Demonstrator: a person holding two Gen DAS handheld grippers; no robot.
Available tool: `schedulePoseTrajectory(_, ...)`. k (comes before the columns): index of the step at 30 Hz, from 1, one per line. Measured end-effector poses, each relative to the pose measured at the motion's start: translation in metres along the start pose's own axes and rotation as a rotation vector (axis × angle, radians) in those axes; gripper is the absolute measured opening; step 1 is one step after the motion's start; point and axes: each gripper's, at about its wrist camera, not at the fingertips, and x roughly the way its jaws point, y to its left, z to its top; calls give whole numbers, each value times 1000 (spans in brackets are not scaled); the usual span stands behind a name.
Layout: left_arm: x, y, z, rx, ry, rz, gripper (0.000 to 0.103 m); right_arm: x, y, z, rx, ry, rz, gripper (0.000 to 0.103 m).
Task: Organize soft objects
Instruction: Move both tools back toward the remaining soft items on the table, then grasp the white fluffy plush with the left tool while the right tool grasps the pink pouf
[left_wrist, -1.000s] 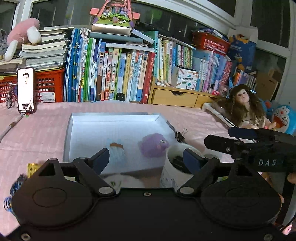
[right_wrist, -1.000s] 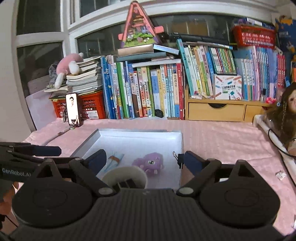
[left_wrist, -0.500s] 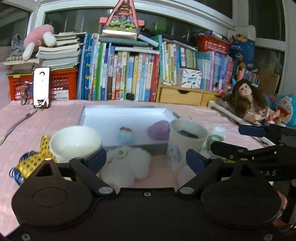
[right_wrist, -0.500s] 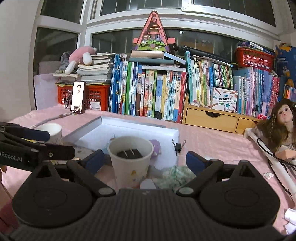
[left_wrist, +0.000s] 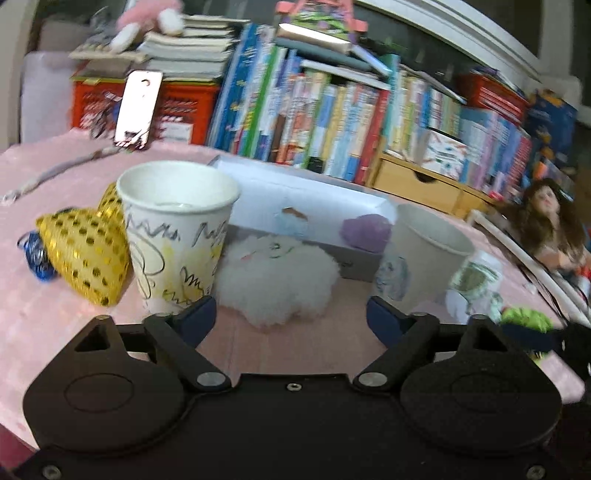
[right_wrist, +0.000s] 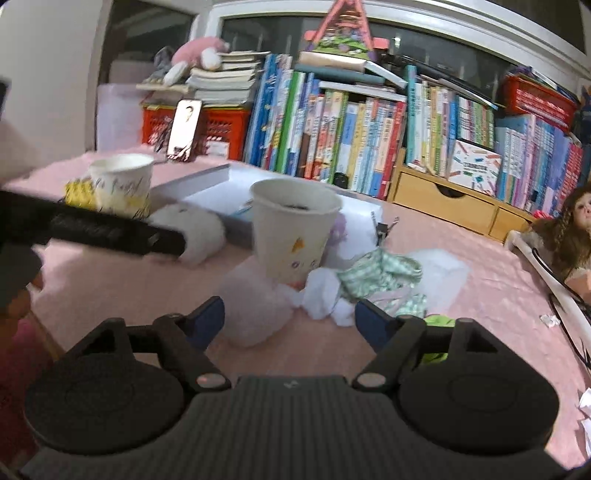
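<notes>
**Two grippers spread wide, nothing held, above a cluttered pink desk**

Both grippers are seen low over the desk (left_wrist: 55, 314), which is covered in a pink cloth. The left gripper (left_wrist: 291, 319) has its fingers (left_wrist: 197, 319) released and far apart; nothing is gripped between them. A white fluffy toy (left_wrist: 277, 280) is seen directly ahead of the gap, resting on the desk. Just to its left a scribbled paper cup (left_wrist: 177, 236) stands upright, and a gold dotted pouch (left_wrist: 81, 247) lies against the cup's far side. A second paper cup (left_wrist: 424, 258) stands to the right of the fluffy toy. Behind these a shallow white tray (left_wrist: 314, 192) is placed, with a purple plush (left_wrist: 365, 230) inside it near the front wall.

The right gripper (right_wrist: 290, 323) is likewise released, with fingers (right_wrist: 371, 323) wide and empty. Ahead of it a pale pink soft block (right_wrist: 255, 306) lies on the desk, touching the base of a paper cup (right_wrist: 293, 232). A green checked cloth (right_wrist: 384, 280) and white stuffing (right_wrist: 325, 291) are heaped just right of that cup. A lime-green item (right_wrist: 437, 321) is partly hidden behind the right finger; what it is cannot be told. The left gripper's black body crosses the left of this view.

Books (right_wrist: 351, 129) line the back, and a doll (right_wrist: 570, 229) sits at the right edge.
</notes>
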Motion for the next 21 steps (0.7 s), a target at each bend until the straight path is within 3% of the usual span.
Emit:
schedulePoseTrajectory(9, 20, 16, -3, -193, -6, 72, 62, 10, 18, -4, -44, 10, 17, 81)
schedulePoseTrajectory(15, 23, 35, -8, -417, -76, 39, 59, 16, 21, -3, -37, 15, 11, 81)
schedulePoseTrajectory(19, 27, 40, -8, -493, -89, 34, 58, 17, 20, -4, -43, 16, 6, 81)
schedulePoseTrajectory(21, 30, 41, -7, -515, -83, 44, 44, 19, 20, -4, -46, 21, 8, 81)
